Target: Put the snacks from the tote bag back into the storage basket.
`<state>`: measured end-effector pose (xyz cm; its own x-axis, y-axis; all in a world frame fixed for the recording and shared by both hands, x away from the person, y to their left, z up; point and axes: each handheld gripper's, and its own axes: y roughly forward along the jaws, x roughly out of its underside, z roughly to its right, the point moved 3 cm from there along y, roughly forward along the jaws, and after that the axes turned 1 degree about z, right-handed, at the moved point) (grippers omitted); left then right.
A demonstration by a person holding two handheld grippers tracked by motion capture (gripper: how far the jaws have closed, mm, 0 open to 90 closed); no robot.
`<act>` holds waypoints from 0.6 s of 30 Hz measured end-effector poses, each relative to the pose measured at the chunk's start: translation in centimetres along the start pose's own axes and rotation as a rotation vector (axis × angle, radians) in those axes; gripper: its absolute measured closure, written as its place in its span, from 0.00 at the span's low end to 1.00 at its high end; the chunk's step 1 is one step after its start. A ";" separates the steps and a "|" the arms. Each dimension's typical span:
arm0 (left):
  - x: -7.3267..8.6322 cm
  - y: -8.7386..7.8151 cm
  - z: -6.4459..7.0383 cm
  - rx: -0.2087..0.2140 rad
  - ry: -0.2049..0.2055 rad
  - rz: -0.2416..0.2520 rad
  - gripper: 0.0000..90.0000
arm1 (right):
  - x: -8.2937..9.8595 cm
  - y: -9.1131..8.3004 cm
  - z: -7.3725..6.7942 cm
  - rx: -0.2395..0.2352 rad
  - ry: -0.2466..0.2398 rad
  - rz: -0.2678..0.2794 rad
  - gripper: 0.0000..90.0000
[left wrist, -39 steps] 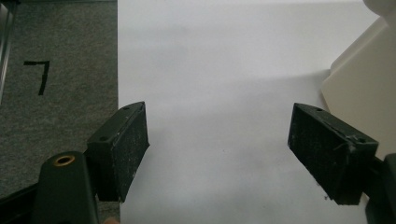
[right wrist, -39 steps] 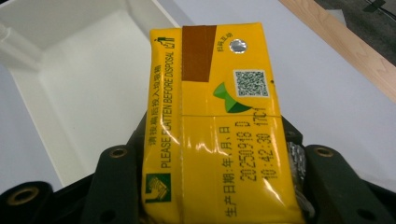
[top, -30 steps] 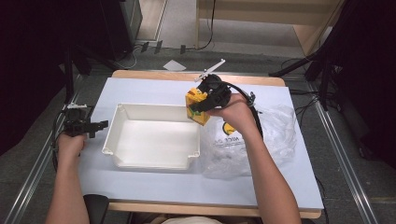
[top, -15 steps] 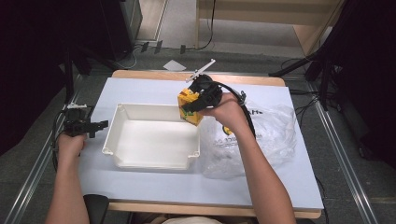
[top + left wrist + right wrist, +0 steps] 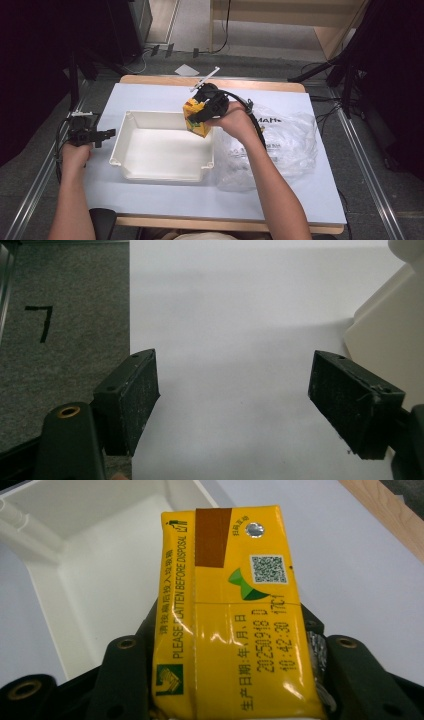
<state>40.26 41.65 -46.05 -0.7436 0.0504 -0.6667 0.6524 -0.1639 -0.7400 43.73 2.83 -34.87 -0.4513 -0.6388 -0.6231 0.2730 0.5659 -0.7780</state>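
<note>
A yellow drink carton [image 5: 196, 117] hangs over the far right corner of the white bin [image 5: 131, 165], with my right gripper [image 5: 202, 113] shut on it. In the right gripper view the carton [image 5: 232, 615] shows printed text, a QR code and a foil straw hole, and the jaws clamp its two sides above the bin's corner [image 5: 60, 555]. My left gripper [image 5: 100, 134] rests at the table's left edge, left of the bin. The left gripper [image 5: 235, 400] stands open over bare white table, nothing between its pads.
A crumpled clear plastic bag [image 5: 285, 145] lies right of the bin under my right forearm. A white table top [image 5: 160, 200] sits on a wooden board, grey floor [image 5: 60, 315] beyond its left edge. The bin's outer wall [image 5: 390, 335] is close to the left gripper.
My right gripper has carried the carton leftward, from above the bag to over the bin's far right corner. The left gripper has stayed put.
</note>
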 end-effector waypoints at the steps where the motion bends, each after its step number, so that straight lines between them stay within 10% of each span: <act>1: 0.0 0.0 0.0 0.000 0.000 0.000 0.24 | 0.0 0.2 0.0 -0.002 -0.004 -0.002 0.58; 18: 0.0 0.0 0.0 0.002 0.001 -0.001 0.24 | 0.4 3.0 0.1 -0.006 0.013 -0.048 0.57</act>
<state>40.29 41.68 -46.08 -0.7442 0.0516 -0.6660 0.6512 -0.1660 -0.7405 44.42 4.17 -37.45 -0.4751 -0.6582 -0.5841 0.2456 0.5382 -0.8062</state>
